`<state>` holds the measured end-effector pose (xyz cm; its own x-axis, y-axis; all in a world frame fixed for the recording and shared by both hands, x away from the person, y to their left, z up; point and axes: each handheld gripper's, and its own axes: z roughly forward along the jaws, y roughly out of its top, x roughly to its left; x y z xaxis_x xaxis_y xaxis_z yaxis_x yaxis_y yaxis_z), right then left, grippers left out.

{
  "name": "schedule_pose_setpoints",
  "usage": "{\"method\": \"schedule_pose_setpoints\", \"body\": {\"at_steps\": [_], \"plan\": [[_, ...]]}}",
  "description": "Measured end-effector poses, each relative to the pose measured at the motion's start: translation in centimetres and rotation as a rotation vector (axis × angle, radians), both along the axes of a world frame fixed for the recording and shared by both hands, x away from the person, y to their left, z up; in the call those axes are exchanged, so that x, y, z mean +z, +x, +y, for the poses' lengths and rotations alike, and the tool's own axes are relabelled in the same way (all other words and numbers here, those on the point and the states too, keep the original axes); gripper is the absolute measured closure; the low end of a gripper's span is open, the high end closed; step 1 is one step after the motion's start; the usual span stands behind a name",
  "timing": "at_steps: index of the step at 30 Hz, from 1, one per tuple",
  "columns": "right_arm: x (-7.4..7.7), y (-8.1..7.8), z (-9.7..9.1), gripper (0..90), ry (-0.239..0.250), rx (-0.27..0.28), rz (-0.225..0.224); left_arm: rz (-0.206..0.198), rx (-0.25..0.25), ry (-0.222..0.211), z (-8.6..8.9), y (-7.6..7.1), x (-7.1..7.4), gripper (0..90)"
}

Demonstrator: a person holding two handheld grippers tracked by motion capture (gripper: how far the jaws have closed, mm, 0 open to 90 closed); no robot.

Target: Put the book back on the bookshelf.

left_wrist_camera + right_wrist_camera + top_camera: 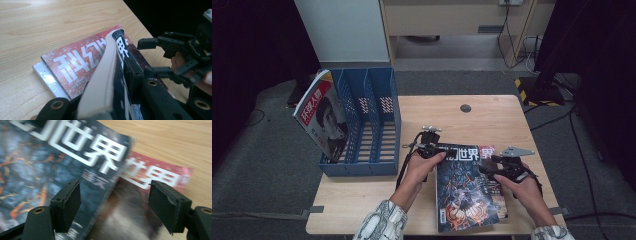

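Note:
A dark blue magazine (464, 192) lies on top of a red magazine (486, 151) at the front right of the wooden table (492, 117). My left gripper (432, 150) is shut on the far left corner of the dark blue magazine (110, 75), whose pages bend up between the jaws above the red magazine (75, 65). My right gripper (492, 168) hovers open over the stack's right side. In the right gripper view its jaws (118, 205) straddle the dark blue magazine's (50, 162) right edge and the red magazine (155, 175) without touching either.
A blue three-slot file holder (362, 167) stands at the table's left, with a red-and-white magazine (322, 117) leaning in its leftmost slot. A small round hole (465, 108) sits near the table's far edge. A white-edged booklet (47, 77) pokes out under the red magazine.

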<state>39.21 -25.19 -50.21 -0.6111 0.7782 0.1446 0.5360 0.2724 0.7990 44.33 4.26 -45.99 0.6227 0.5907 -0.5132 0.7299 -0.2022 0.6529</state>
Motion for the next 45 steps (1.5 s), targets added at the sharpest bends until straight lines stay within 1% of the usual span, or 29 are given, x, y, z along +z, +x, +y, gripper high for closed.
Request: {"method": "schedule_pose_setpoints", "body": {"at_steps": [1, 2, 3, 4, 7, 9, 10, 11, 12, 13, 14, 15, 16, 18, 19, 20, 23, 24, 25, 27, 30, 34, 39, 40, 42, 45], "plan": [[0.0, 0.0, 0.0, 26.8, 0.0, 0.0, 0.0, -0.01, -0.005, -0.002, 0.0, -0.1, 0.2, 77.6], [0.0, 0.1, -0.9, 27.5, 0.006, -0.033, -0.003, -0.021, -0.005, 0.002, 0.1, -0.2, 0.6, 77.8], [0.0, 0.1, -1.2, 28.0, 0.002, -0.048, -0.008, -0.025, -0.005, 0.004, 0.1, -0.2, 0.8, 77.9], [0.0, 0.1, -1.2, 28.0, 0.002, -0.048, -0.008, -0.025, -0.005, 0.004, 0.1, -0.2, 0.8, 77.8], [-0.1, 0.2, -2.2, 29.9, -0.008, -0.093, -0.002, -0.04, -0.007, 0.01, 0.3, -0.3, 1.3, 78.1], [-0.3, 0.3, -2.7, 32.2, -0.028, -0.132, -0.005, -0.048, -0.005, 0.015, 0.5, -0.3, 1.8, 78.3], [-0.3, 0.3, -2.7, 32.2, -0.028, -0.132, -0.005, -0.048, -0.005, 0.015, 0.5, -0.3, 1.8, 78.4], [-0.4, 0.4, -3.0, 34.0, -0.044, -0.148, -0.008, -0.049, -0.003, 0.015, 0.6, -0.4, 2.0, 78.4], [-0.4, 0.4, -3.0, 34.0, -0.044, -0.148, -0.008, -0.049, -0.003, 0.015, 0.6, -0.4, 2.0, 78.6], [-0.5, 0.5, -3.3, 36.2, -0.054, -0.165, -0.017, -0.052, -0.004, 0.011, 0.6, -0.4, 2.1, 78.6], [-0.5, 0.5, -3.3, 36.2, -0.054, -0.165, -0.017, -0.052, -0.004, 0.011, 0.6, -0.4, 2.1, 78.7], [-0.6, 0.5, -3.5, 38.0, -0.063, -0.188, -0.017, -0.05, -0.004, 0.006, 0.7, -0.4, 2.2, 78.8], [-0.6, 0.5, -3.5, 38.0, -0.063, -0.188, -0.017, -0.05, -0.004, 0.006, 0.7, -0.4, 2.2, 78.9], [-0.7, 0.5, -3.7, 40.6, -0.079, -0.202, -0.021, -0.051, -0.004, 0.005, 0.8, -0.4, 2.4, 79.0], [-0.8, 0.5, -3.9, 42.6, -0.102, -0.217, -0.019, -0.055, -0.007, 0.002, 0.8, -0.3, 2.5, 79.0], [-0.8, 0.5, -4.0, 43.2, -0.114, -0.225, -0.024, -0.057, -0.009, 0.001, 0.8, -0.3, 2.6, 79.1], [-0.9, 0.6, -4.2, 44.4, -0.133, -0.232, -0.026, -0.061, -0.007, 0.001, 0.9, -0.3, 2.8, 79.2], [-1.0, 0.6, -4.2, 45.1, -0.131, -0.235, -0.019, -0.062, -0.009, 0.001, 0.9, -0.3, 2.9, 79.3], [-1.1, 0.6, -4.3, 46.9, -0.147, -0.23, -0.019, -0.063, -0.008, -0.001, 1.0, -0.3, 3.1, 79.5], [-1.1, 0.6, -4.3, 47.3, -0.153, -0.232, -0.017, -0.065, -0.009, -0.005, 1.1, -0.3, 3.2, 79.6], [-1.1, 0.5, -4.2, 47.3, -0.151, -0.232, -0.009, -0.071, -0.01, -0.008, 1.2, -0.3, 3.5, 79.8], [-1.2, 0.6, -4.2, 47.2, -0.153, -0.233, -0.013, -0.072, -0.01, -0.009, 1.3, -0.3, 3.8, 80.0], [-1.3, 0.6, -4.2, 46.6, -0.159, -0.236, -0.011, -0.083, -0.003, -0.017, 1.8, -0.3, 4.7, 80.8], [-1.3, 0.6, -4.2, 46.6, -0.159, -0.236, -0.011, -0.083, -0.003, -0.017, 1.8, -0.3, 4.7, 80.9], [-1.3, 0.6, -4.3, 46.7, -0.158, -0.246, 0.003, -0.09, 0.0, -0.016, 2.1, -0.2, 5.1, 81.2], [-1.4, 0.6, -4.5, 46.7, -0.164, -0.245, 0.0, -0.097, 0.012, -0.021, 2.4, -0.1, 5.6, 81.8]]}}
